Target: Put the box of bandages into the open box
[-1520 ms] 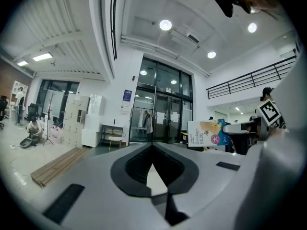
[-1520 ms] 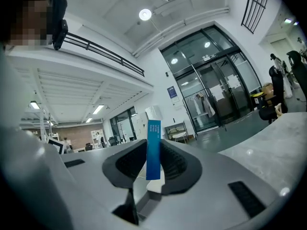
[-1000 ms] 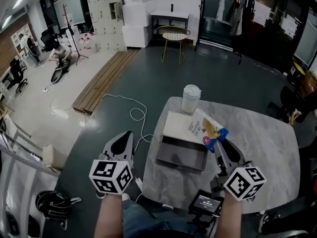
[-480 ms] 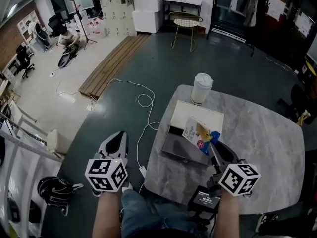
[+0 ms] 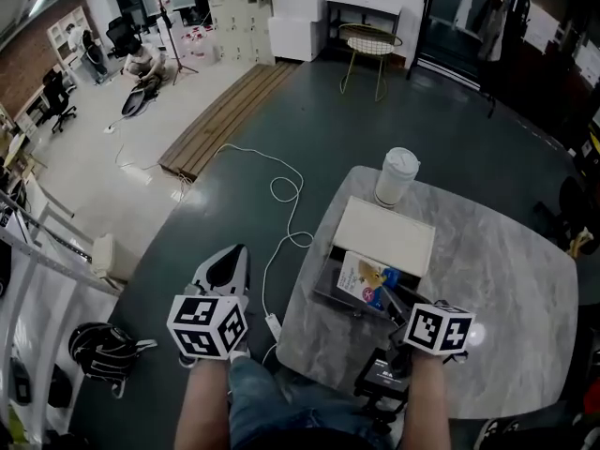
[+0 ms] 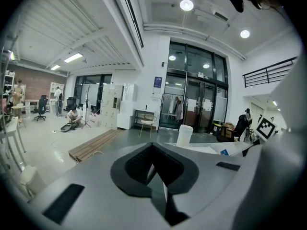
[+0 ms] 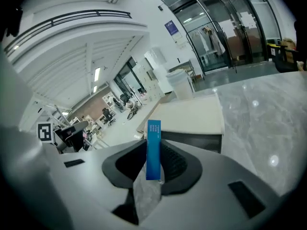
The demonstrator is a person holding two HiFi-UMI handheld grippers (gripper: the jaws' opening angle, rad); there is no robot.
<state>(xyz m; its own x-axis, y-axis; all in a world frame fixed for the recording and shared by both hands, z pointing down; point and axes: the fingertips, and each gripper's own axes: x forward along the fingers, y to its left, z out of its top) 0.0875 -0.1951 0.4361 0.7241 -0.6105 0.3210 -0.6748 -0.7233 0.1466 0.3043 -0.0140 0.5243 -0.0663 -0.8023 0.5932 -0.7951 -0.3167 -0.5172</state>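
Right tongs (image 5: 386, 296) clamp the flat white-and-blue bandage box (image 5: 361, 277) over the dark open box (image 5: 325, 295) on the grey marble table (image 5: 506, 336), so only the drop-in remains, while left tongs (image 5: 228, 262) sit together, empty.

from the head view the right claw (image 5: 392, 298) is mostly tucked under its own marker cube (image 5: 439, 328). the box of bandages (image 5: 366, 280) just ahead of the claw covers much of the open box (image 5: 323, 293), and its print is too small to read. in the right gripper view only its thin blue edge shows between the jaws. behind the claws, both forearms (image 5: 208, 403) get chopped off by the bottom edge.
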